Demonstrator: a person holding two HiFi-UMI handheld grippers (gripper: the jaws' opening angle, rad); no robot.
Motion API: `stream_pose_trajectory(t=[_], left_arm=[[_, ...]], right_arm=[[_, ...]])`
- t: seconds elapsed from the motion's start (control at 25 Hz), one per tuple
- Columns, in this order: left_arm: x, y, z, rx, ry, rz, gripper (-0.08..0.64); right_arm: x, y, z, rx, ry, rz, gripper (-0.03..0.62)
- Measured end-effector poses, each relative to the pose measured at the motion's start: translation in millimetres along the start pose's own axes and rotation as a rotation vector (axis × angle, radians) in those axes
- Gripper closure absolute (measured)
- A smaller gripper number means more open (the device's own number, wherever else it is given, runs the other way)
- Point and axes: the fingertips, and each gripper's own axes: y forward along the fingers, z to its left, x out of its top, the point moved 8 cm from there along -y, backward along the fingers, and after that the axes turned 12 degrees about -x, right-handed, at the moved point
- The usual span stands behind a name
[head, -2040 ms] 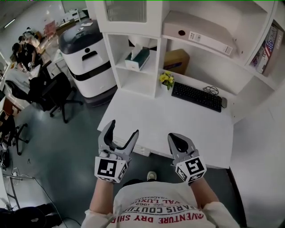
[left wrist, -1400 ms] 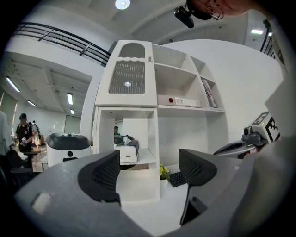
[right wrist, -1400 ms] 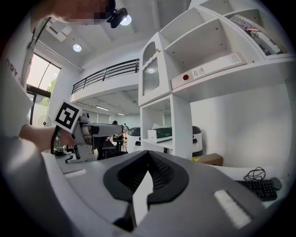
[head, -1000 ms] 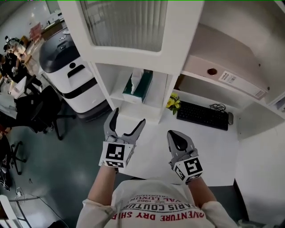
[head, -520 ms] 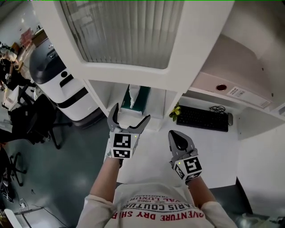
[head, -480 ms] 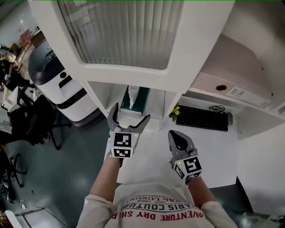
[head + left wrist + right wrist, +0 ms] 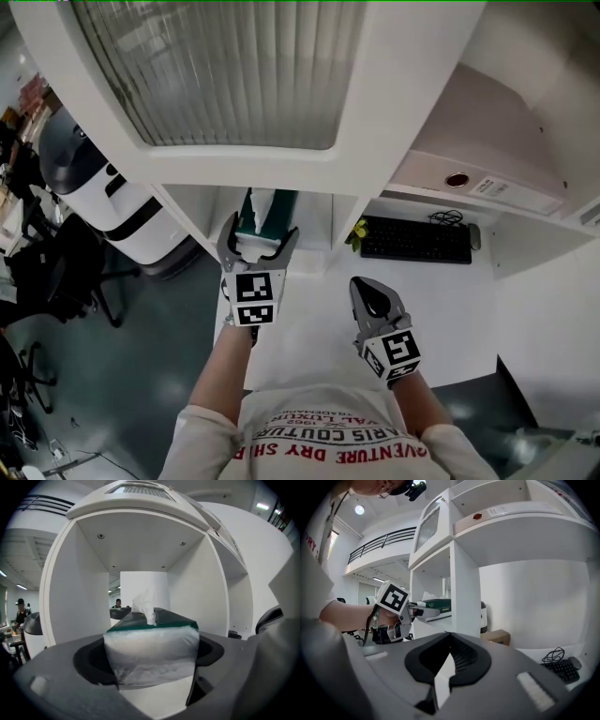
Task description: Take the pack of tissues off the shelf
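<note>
The pack of tissues (image 7: 265, 208), green on top with a clear wrapped front and a white tissue sticking up, sits in the open white shelf compartment (image 7: 317, 214). My left gripper (image 7: 260, 234) reaches into that compartment. In the left gripper view the pack (image 7: 150, 653) fills the space between the jaws, which are closing; I see no clear squeeze on its sides. The right gripper (image 7: 367, 292) hangs shut over the desk, holding nothing. From the right gripper view (image 7: 447, 634) the left gripper (image 7: 424, 611) shows at the pack (image 7: 438, 603).
A glass-fronted cabinet door (image 7: 216, 75) overhangs the compartment. A black keyboard (image 7: 415, 241), yellow flowers (image 7: 356, 232) and a cardboard box (image 7: 499, 637) stand on the white desk (image 7: 309, 328). A binder (image 7: 487, 141) lies on the upper shelf. A white machine (image 7: 103, 187) and office chairs (image 7: 56, 262) are at left.
The view has come closer to the shelf. My left gripper has moved forward and up into the compartment, so the pack now lies between its jaws. The right gripper has barely moved.
</note>
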Motion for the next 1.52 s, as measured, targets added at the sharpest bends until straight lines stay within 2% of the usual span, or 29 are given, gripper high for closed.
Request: stream_pose_trajectory(t=[0.04, 0.24, 0.52, 0.72, 0.96, 1.16, 1.52], left_arm=[[0, -2, 2, 0.011, -0.002, -0.001, 0.092], [-1, -8, 4, 0.011, 0.0, -0.01, 0.12], [0, -28, -3, 0.024, 0.019, -0.001, 0.137], [7, -53, -14, 0.038, 0.025, -0.039, 0.137], [23, -93, -48, 0.032, 0.053, -0.094, 0.137], [24, -119, -79, 0.025, 0.047, -0.107, 0.135], [12, -165, -141, -0.066, 0.012, -0.143, 0.135]], right_arm=[[-1, -1, 0, -0.003, -0.001, 0.0, 0.591], [-4, -8, 2, -0.01, -0.006, 0.005, 0.591], [-2, -24, 5, 0.0, -0.023, -0.009, 0.591], [-3, -38, 3, 0.012, -0.025, -0.018, 0.591], [-10, -62, -6, 0.033, -0.019, -0.024, 0.591], [-14, -79, -13, 0.057, -0.014, -0.029, 0.591], [-10, -113, -29, 0.104, -0.02, -0.075, 0.591]])
